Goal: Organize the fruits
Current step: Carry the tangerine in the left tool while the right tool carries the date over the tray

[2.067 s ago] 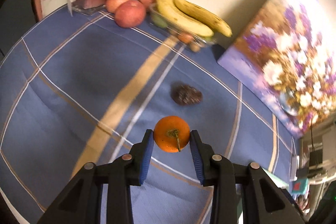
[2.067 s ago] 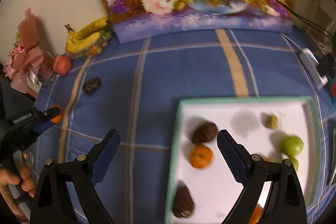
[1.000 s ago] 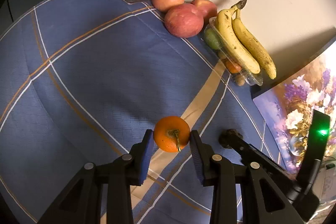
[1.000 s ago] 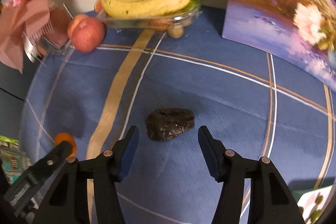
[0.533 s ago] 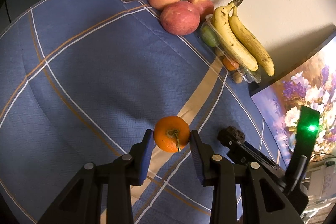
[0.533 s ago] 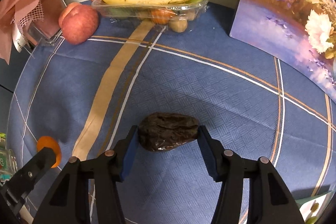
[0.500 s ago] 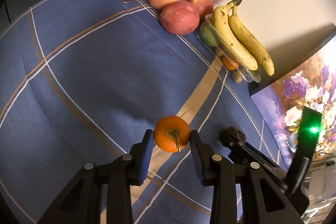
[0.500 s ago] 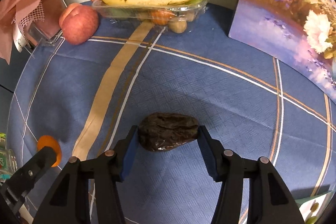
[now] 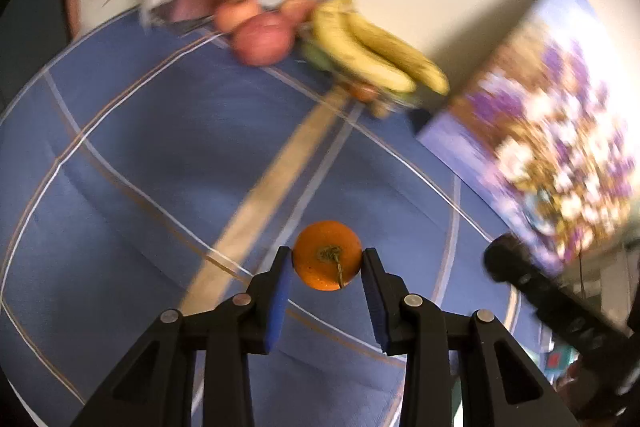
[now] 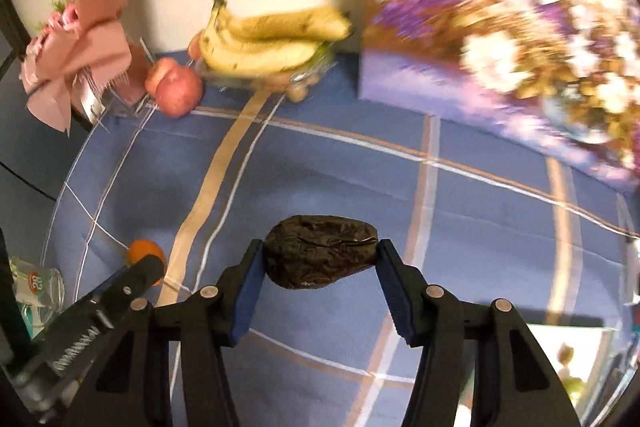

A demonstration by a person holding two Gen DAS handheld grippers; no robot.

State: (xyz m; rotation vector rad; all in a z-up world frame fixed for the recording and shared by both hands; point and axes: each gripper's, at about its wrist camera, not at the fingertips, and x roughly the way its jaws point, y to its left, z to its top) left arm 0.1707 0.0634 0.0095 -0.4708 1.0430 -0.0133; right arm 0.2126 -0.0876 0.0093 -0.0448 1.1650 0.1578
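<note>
At the far left of the right wrist view a pink wrapped bouquet [image 10: 76,67] stands against the wall, with a red apple [image 10: 174,89] just beside it and a bunch of bananas [image 10: 268,41] lying on a clear plastic tray [image 10: 308,77] of small fruit next to that. Below them, low at the left edge, the left gripper [image 9: 327,269] reaches in slanting downward over the blue checked cloth [image 10: 320,179], its blue pads pinching a small orange [image 9: 327,255] from both sides, stem end facing the camera and clear of the cloth. In the middle the right gripper [image 10: 320,263] also tilts steeply down, its pads pressed on the two ends of a dark wrinkled fruit [image 10: 320,251], which hangs crosswise between them above the cloth. To the right a flower painting [image 10: 520,39] leans at the wall, blurred. In the lower right corner part of a white tray [image 10: 560,339] shows, with small green fruit on it too blurred to name.
</note>
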